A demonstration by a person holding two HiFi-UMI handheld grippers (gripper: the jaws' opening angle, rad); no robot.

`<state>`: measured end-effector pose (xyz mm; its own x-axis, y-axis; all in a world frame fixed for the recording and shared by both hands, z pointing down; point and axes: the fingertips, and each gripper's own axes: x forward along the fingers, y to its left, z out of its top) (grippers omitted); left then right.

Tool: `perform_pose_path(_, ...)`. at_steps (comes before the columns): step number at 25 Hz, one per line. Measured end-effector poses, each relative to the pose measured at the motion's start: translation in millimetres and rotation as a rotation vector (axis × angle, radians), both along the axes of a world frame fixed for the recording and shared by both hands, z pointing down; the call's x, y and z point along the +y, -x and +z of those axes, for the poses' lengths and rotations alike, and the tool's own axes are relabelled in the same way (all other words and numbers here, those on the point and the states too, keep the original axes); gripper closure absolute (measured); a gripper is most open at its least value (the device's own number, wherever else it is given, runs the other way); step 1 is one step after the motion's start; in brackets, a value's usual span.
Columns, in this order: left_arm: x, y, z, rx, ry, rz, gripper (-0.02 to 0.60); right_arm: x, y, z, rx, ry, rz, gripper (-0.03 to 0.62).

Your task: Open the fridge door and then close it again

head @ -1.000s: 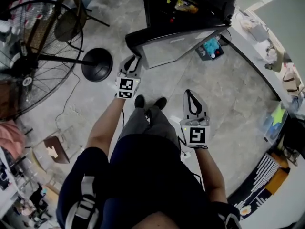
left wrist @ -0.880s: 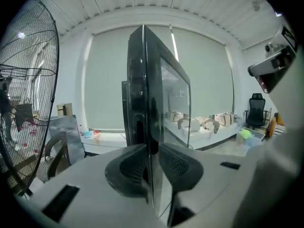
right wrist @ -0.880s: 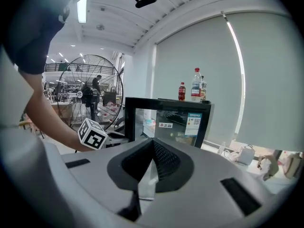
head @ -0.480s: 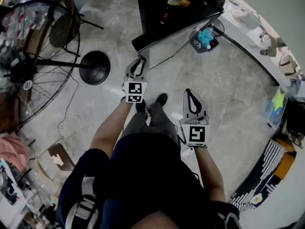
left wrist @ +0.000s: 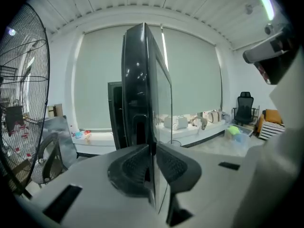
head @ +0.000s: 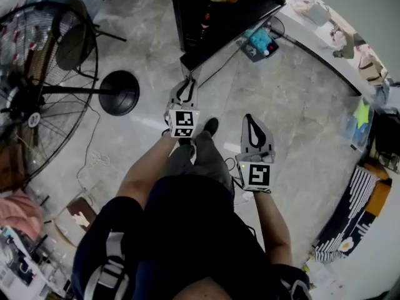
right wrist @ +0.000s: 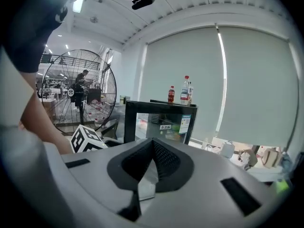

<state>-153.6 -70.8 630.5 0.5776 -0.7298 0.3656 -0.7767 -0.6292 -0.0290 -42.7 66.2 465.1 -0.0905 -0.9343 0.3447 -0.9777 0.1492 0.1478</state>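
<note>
The black fridge stands at the top of the head view, its glass door ajar and angled out to the right. My left gripper reaches to the door's free edge. In the left gripper view the door stands edge-on between the two pads, which press on it; my left gripper has just been closing on that edge. My right gripper hangs lower right, apart from the fridge, shut with nothing in it. Past my right gripper, its own view shows the fridge with bottles on top.
A big floor fan with a round black base stands left of the fridge. A blue-topped box lies on the floor to the fridge's right. A low ledge with bags runs along the right. The person's shoes are just behind the left gripper.
The door has swung in toward the fridge, its free edge moving right. My left gripper went right with that edge. The right gripper has barely shifted.
</note>
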Motion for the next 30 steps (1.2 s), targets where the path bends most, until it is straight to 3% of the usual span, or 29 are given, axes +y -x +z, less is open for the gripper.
perform_pose_path(8,30,-23,1,-0.012,-0.008,0.042,0.525,12,-10,-6,0.007,-0.029,0.068,0.576)
perform_pose_path(30,92,-80,-4,-0.02,-0.015,0.041,0.532,59,-69,-5,0.036,-0.001,0.066,0.576)
